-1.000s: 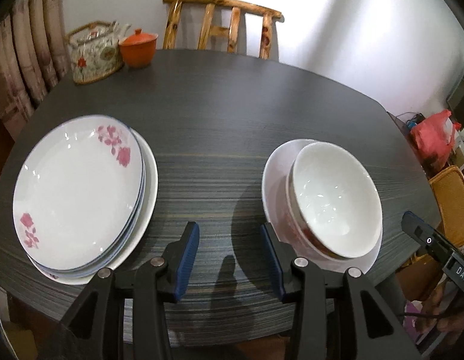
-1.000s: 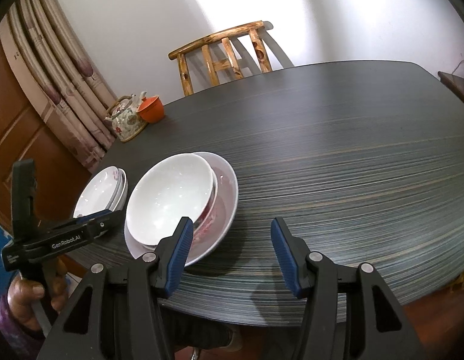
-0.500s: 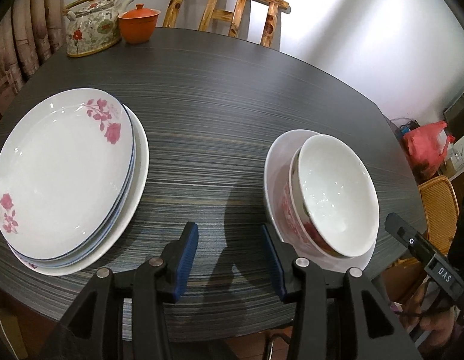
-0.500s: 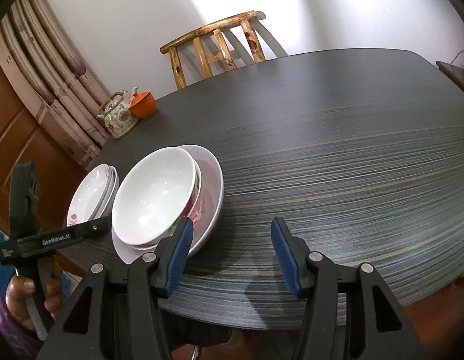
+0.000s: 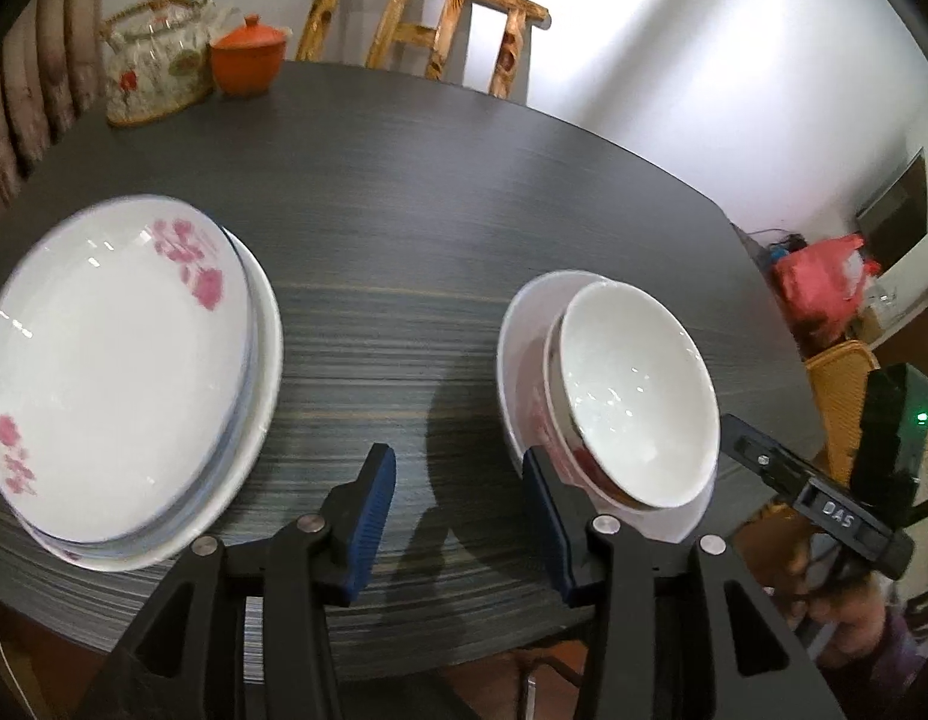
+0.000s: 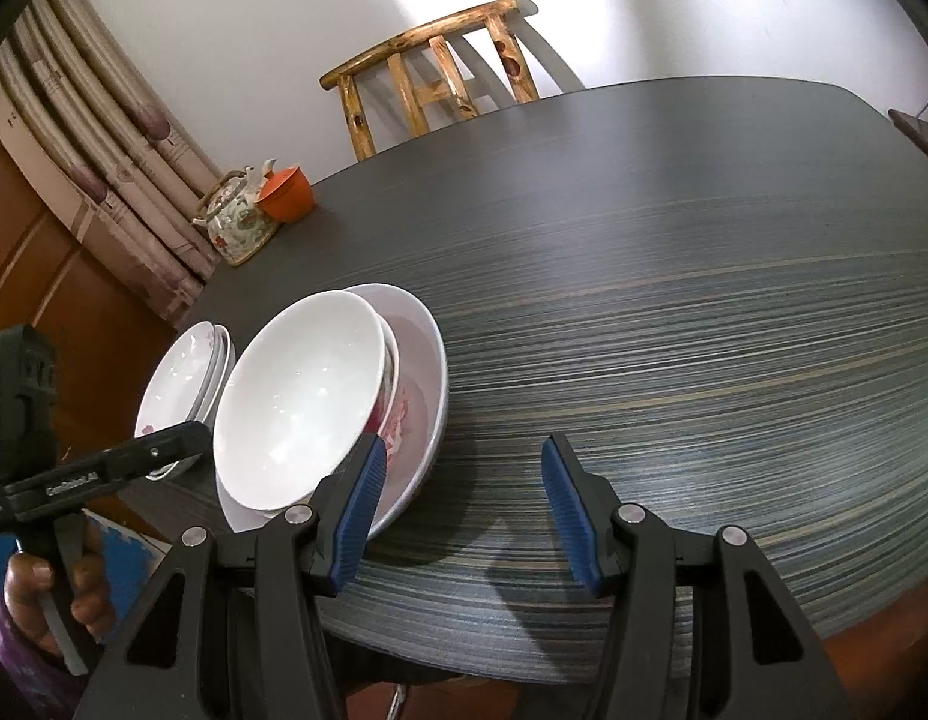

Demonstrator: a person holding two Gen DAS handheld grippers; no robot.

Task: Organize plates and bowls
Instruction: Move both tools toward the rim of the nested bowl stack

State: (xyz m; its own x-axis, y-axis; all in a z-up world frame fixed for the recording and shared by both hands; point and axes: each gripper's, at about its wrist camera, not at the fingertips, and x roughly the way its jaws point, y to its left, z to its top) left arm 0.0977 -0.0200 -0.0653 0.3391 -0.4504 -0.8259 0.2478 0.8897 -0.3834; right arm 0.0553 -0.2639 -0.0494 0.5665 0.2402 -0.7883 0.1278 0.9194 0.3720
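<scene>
- Ahead of the left claw (image 5: 458, 516), on the dark striped surface (image 5: 404, 192), two stacks sit well apart: a stack of floral plates (image 5: 122, 372) off to its left, and a white bowl (image 5: 638, 396) off to its right.
- Under that white bowl is a red-patterned bowl (image 5: 569, 450), and both rest in a wider white dish (image 5: 524, 324); the upper bowls sit off-centre, toward the dish's near right edge.
- Left claw: released, nothing between its blue pads, hanging over bare surface between the two stacks. Its right pad is just beside the dish's near rim; whether it touches cannot be told.
- Right claw (image 6: 458, 510): also released and empty, with its left pad close against the near rim of the dish (image 6: 428, 360) and its right pad over bare surface.
- Far beyond both claws, a floral teapot (image 5: 158, 72) and an orange lidded cup (image 5: 248, 60) stand by a wooden chair (image 5: 428, 30), apart from the work.
- Step in hand, as I judge it: sorting looks largely done, plates together and bowls nested; what remains is probably tidying the bowl stack.
- A next move would call for straddling a rim with one pad inside and one outside, then clenching gently, since glazed bowls slide and the top one already sits skewed.
</scene>
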